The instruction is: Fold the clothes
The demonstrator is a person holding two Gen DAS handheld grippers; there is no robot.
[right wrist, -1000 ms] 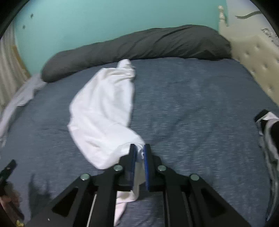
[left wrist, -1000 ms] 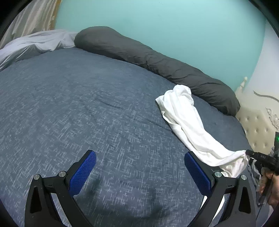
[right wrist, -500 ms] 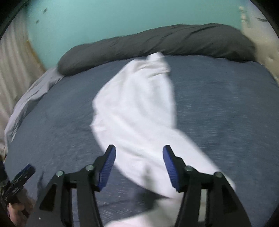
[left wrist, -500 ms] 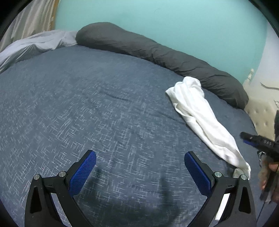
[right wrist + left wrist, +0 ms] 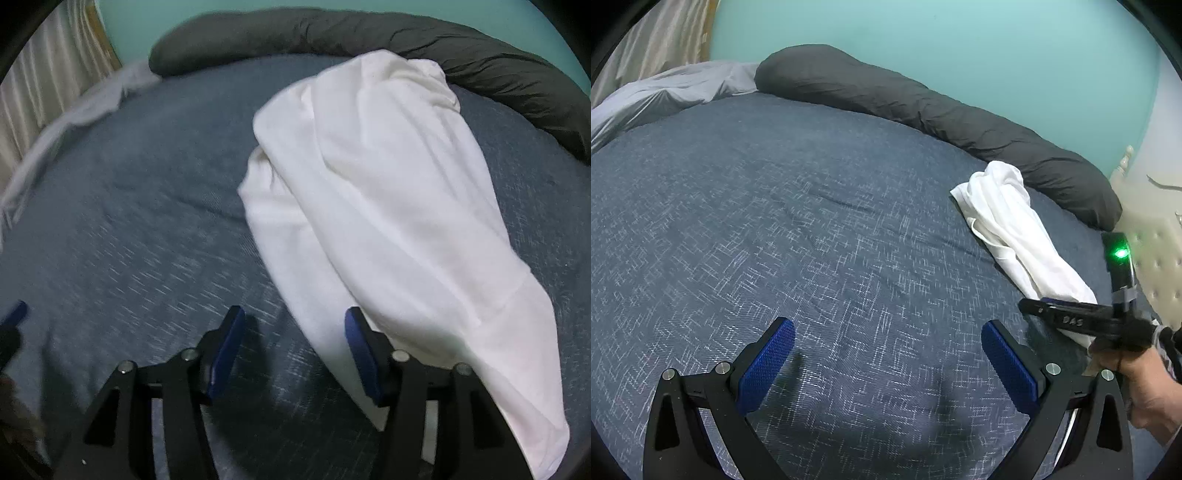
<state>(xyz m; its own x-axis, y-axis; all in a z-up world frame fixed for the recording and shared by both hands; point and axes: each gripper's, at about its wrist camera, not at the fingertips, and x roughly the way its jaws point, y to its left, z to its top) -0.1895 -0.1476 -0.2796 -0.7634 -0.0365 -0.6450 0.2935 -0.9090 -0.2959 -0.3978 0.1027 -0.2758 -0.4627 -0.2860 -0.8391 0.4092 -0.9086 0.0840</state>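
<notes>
Right gripper: jaws apart, now closing, low over the bed. Only bare cover shows between the pads; the shirt lies just beside the right-hand pad, its near edge touching or overlapping that finger — cannot tell which. Nothing is clamped.

Change: a second ago this gripper was shut on the shirt's near end. It has since let go, opened, and swung toward the shirt's left edge. The shirt now rests free on the bed as a long bunched roll, far end touching the bolster.

Meaning (judgement): that was a drag or reposition step, now done — no fold made yet. The closing jaws suggest a fresh pinch on the shirt's left edge, but the pads look slightly off the cloth, so the grasp may miss.

Left gripper: jaws wide apart, empty, over bare bed well left of the shirt; essentially unchanged from earlier. In the left view, the right gripper sits at the shirt's near end.
</notes>
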